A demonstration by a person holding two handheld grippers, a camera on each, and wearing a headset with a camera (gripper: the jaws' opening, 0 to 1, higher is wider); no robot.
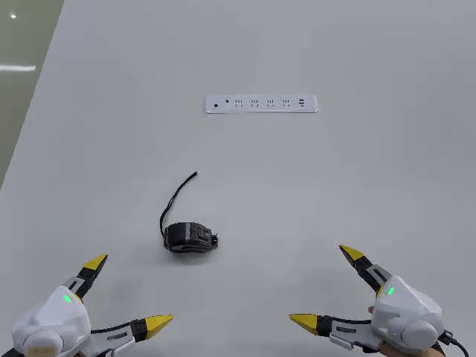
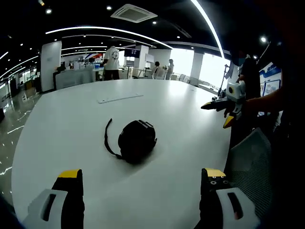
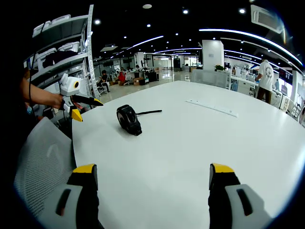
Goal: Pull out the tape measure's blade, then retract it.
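Head view, near edge: left gripper (image 1: 128, 291) and right gripper (image 1: 326, 285), jaws of both spread wide, holding nothing. Ahead on the white table (image 1: 335, 186), between the two and nearer the left one: black tape measure (image 1: 190, 237), blade wound in, strap (image 1: 177, 197) trailing away. Farther back, well apart: white power strip (image 1: 261, 103), lying flat. Green floor (image 1: 22, 74) past the left edge. Right gripper view: mesh chair back (image 3: 38, 162) at the table edge, shelving (image 3: 62, 43) behind, open office, ceiling strip lights, people far off.

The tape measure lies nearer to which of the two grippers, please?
The left gripper: the tape measure sits on its side of the table, farther from the right gripper.
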